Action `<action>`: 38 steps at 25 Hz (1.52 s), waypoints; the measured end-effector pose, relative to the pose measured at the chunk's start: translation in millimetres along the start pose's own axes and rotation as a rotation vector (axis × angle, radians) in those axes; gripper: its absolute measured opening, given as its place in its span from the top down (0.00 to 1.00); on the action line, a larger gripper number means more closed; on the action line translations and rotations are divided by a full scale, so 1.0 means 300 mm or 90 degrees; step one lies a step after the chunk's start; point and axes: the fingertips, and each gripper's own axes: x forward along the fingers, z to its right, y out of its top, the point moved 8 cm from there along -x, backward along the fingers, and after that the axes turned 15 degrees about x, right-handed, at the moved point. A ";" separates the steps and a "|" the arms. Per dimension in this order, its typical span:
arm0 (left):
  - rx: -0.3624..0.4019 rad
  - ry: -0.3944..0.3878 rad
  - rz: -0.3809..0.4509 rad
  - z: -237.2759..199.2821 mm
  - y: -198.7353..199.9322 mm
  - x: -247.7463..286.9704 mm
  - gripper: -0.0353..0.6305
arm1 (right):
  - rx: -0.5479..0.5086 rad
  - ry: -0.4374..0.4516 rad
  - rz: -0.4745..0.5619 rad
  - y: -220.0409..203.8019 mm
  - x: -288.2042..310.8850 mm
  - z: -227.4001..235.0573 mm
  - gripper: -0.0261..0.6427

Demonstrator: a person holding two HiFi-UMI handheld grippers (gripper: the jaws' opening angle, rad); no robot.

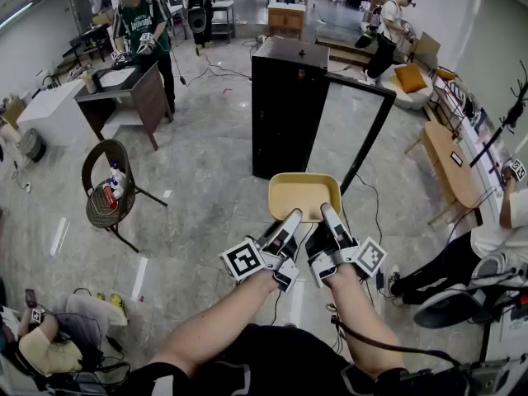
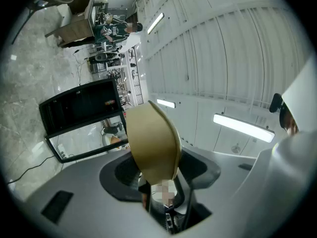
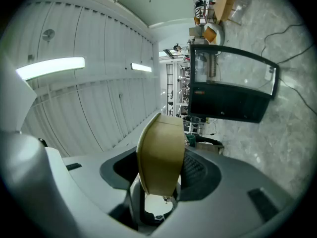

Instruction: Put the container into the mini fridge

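The shallow tan rectangular plastic container (image 1: 304,195) is held in the air just in front of the tall black mini fridge (image 1: 287,110), whose glass door (image 1: 356,134) stands open. Its open side faces up and its long axis runs left to right. It is plain, smooth and round-cornered. The left gripper (image 1: 293,219) and right gripper (image 1: 327,214) each clamp its near rim, side by side.

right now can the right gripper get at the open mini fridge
Probably yes: the door of the mini fridge stands swung open, with only bare floor between. But the right gripper and left gripper both grip the container, so they would have to go together.
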 end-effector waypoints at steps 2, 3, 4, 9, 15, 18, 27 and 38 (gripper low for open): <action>0.003 -0.001 -0.002 0.003 0.003 0.001 0.59 | -0.004 -0.004 0.000 0.003 -0.003 -0.001 0.63; 0.001 -0.001 -0.002 0.005 0.004 0.003 0.59 | -0.004 -0.005 0.000 0.004 -0.002 -0.003 0.63; -0.004 -0.001 -0.001 0.007 0.004 0.005 0.59 | -0.003 -0.006 0.001 0.003 0.000 -0.005 0.63; -0.012 0.001 0.001 0.003 0.003 0.004 0.59 | -0.004 -0.007 0.000 0.002 0.002 -0.002 0.63; -0.009 0.003 -0.001 0.003 0.014 0.003 0.59 | 0.000 -0.003 0.004 -0.005 0.010 -0.004 0.63; -0.012 -0.002 0.001 0.008 0.023 0.005 0.59 | -0.002 -0.002 0.005 -0.010 0.016 -0.007 0.63; -0.014 -0.012 0.006 -0.040 0.098 -0.026 0.59 | 0.000 0.009 0.013 -0.068 0.080 0.026 0.63; -0.006 -0.025 0.006 -0.109 0.251 -0.088 0.60 | -0.005 0.011 0.013 -0.186 0.205 0.060 0.63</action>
